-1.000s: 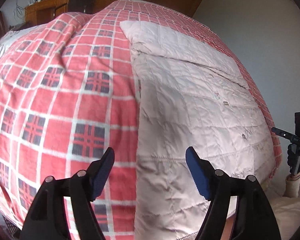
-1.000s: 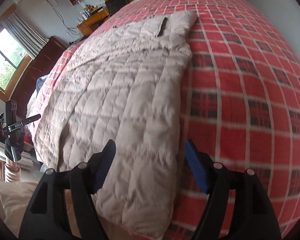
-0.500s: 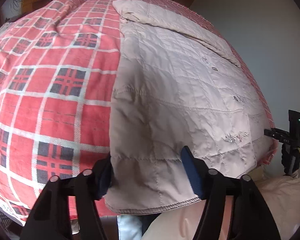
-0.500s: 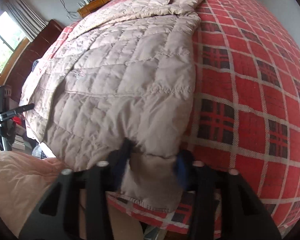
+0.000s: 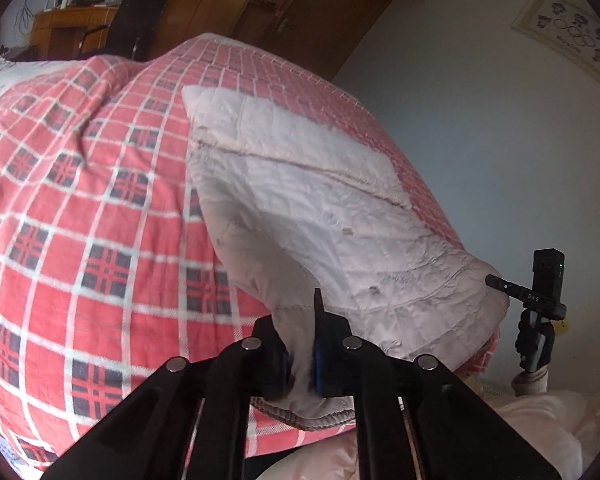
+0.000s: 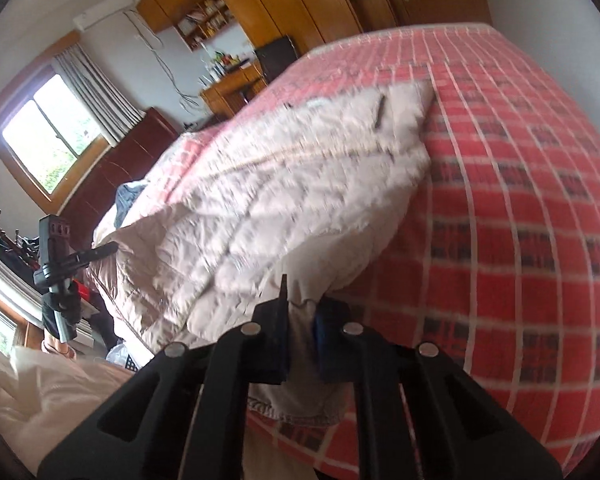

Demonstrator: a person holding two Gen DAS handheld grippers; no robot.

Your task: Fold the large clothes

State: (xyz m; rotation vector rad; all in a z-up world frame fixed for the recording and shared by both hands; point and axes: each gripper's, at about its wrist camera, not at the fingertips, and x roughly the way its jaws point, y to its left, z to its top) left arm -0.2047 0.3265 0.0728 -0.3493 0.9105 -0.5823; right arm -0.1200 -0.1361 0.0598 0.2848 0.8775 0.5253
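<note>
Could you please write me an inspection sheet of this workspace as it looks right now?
Surface: bed under a red plaid bedspread.
Job's things: beige quilted jacket spread on the bedspread, near hem corners lifted.
Clutter: nothing seen on the bedspread besides the jacket.
Grippers: left gripper shut on one hem corner; right gripper shut on the other.
Cables: wires hang down the far wall.
Surroundings: window, wooden wardrobe, cluttered desk, wall picture.
</note>
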